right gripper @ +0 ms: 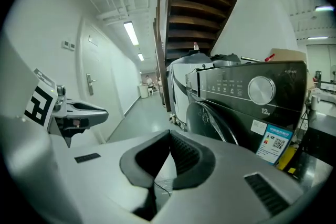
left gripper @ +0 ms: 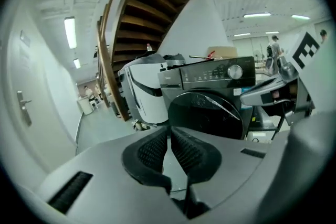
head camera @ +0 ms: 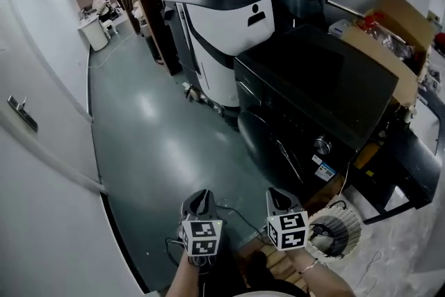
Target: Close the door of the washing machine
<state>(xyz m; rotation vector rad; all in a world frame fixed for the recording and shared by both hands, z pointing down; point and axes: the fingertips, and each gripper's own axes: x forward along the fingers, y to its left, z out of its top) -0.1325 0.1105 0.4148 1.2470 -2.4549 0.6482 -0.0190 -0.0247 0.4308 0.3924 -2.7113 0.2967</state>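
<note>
The grey floor (head camera: 153,142) carries the black washing machine (head camera: 313,90); its round door (head camera: 274,149) lies flush against the front. Short of it, not touching, are the left hand-held gripper (head camera: 201,199) and right hand-held gripper (head camera: 280,195) — both with jaws pressed together, empty.

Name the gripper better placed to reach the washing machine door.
Right. The right gripper sits nearer the washing machine door; the left gripper is farther off. Both are shut, empty.
</note>
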